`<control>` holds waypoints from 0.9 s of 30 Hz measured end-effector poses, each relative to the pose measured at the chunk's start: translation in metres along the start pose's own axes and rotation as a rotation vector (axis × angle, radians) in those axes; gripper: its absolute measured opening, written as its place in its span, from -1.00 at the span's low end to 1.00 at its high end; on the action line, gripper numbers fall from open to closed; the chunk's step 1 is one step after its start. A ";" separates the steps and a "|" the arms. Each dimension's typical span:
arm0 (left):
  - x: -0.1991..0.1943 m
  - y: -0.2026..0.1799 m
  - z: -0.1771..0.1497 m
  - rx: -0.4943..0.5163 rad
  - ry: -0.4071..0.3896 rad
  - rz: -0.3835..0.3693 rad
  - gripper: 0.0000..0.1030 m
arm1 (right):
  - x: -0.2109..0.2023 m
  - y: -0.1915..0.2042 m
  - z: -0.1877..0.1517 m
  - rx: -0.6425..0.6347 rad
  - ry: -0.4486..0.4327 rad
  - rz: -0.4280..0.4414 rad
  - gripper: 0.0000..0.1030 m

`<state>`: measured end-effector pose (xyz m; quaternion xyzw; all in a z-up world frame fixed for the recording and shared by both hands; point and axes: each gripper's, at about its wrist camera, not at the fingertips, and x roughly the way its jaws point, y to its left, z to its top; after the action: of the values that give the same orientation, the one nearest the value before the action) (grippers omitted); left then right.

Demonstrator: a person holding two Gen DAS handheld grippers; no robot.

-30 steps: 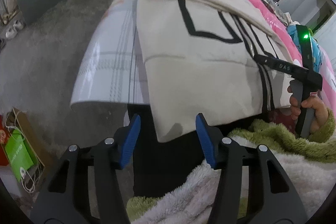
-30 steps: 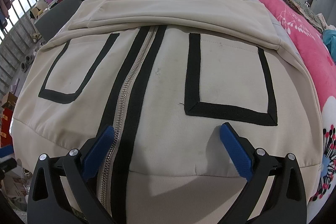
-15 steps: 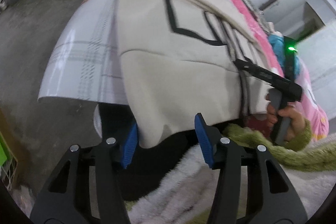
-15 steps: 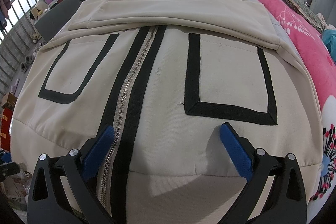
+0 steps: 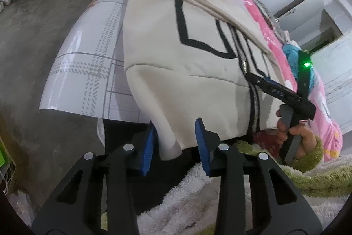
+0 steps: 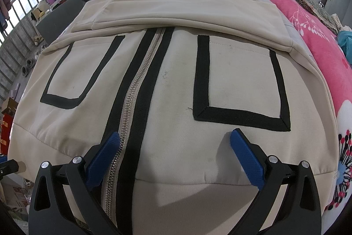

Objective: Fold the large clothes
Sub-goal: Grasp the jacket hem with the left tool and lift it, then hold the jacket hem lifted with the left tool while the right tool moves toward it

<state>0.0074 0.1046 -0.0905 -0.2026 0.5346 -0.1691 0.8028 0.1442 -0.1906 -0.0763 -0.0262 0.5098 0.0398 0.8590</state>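
A cream zip-up jacket (image 6: 176,85) with black trim lies front-up on a bed covered by a pale checked sheet (image 5: 92,72), its collar at the far end and its sleeves folded across the chest. A metal zipper (image 6: 129,107) runs down the middle between two black-outlined pockets, and the hem hangs over the near edge of the bed.

The left hand-held gripper (image 5: 173,143) is at the jacket's lower left corner, which droops off the bed edge. The corner sits between the blue pads (image 5: 147,151); the jaws are closing, with the left pad against the cloth and a gap still visible at the other pad.

The right hand-held gripper (image 6: 173,158) is poised over the hem, jaws spread wide, one pad beside the zipper and the other below the right pocket. It grips nothing. In the left wrist view a hand (image 5: 297,138) in a green fleece sleeve (image 5: 312,153) holds that tool's handle.

A pink floral blanket (image 6: 319,54) lies along the jacket's right side.
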 end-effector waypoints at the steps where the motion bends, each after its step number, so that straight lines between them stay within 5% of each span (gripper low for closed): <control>1: 0.001 0.000 0.001 -0.003 0.007 0.007 -0.36 | 0.000 0.000 0.000 0.000 0.000 0.000 0.89; 5: 0.005 0.006 0.003 -0.040 0.044 0.050 -0.43 | 0.000 0.000 0.000 0.000 -0.003 0.000 0.89; 12: -0.001 0.006 0.004 -0.041 0.048 0.069 -0.85 | 0.000 0.000 0.000 -0.001 -0.004 0.000 0.89; 17: -0.015 -0.016 0.010 0.045 0.037 0.029 -0.85 | 0.000 0.000 0.000 0.001 -0.004 0.000 0.89; 27: 0.006 0.004 0.013 -0.032 0.094 0.039 -0.74 | 0.000 0.000 0.000 -0.001 -0.006 0.001 0.89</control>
<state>0.0220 0.1063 -0.0929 -0.1968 0.5784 -0.1542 0.7765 0.1440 -0.1907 -0.0761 -0.0262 0.5072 0.0404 0.8605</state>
